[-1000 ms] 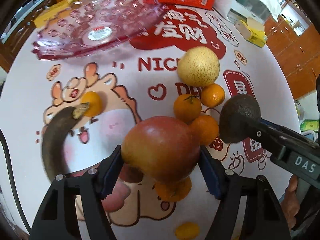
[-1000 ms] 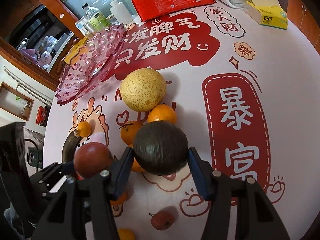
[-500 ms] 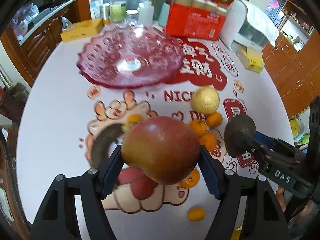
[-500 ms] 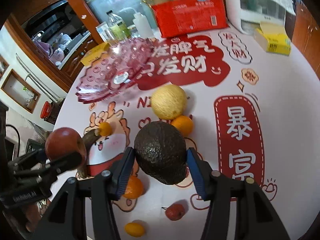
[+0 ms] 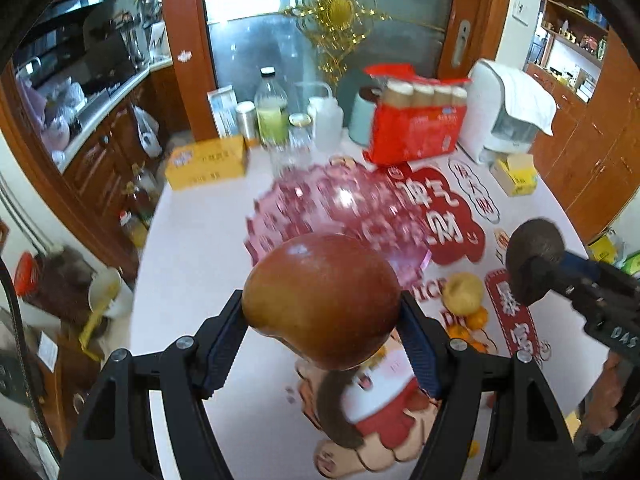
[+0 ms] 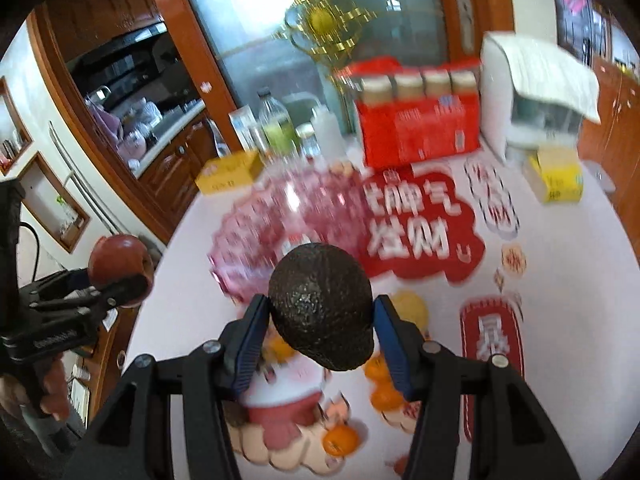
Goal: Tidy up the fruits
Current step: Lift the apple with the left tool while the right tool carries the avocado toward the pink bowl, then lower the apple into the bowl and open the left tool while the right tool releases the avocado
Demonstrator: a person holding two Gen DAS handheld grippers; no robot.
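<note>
My left gripper (image 5: 322, 330) is shut on a red apple (image 5: 320, 300), held well above the table; the apple also shows in the right wrist view (image 6: 120, 268). My right gripper (image 6: 320, 328) is shut on a dark avocado (image 6: 322, 306), also raised; the avocado also shows in the left wrist view (image 5: 534, 260). A pink glass fruit plate (image 5: 340, 204) (image 6: 288, 216) lies beyond both fruits, empty. A yellow pear (image 5: 462, 294) and several small oranges (image 5: 476, 318) (image 6: 386, 394) lie on the printed tablecloth below.
At the table's back stand a red carton pack (image 5: 412, 132), bottles (image 5: 272, 116), a yellow box (image 5: 208, 162), a white appliance (image 5: 508, 112) and a small yellow box (image 5: 516, 174). A dark banana (image 5: 340, 412) lies near the front. Wooden cabinets flank the table.
Both grippers have risen and tilted up with their fruits, moving toward the pink plate. The view now takes in the room behind the table. The fruits on the cloth stayed put.
</note>
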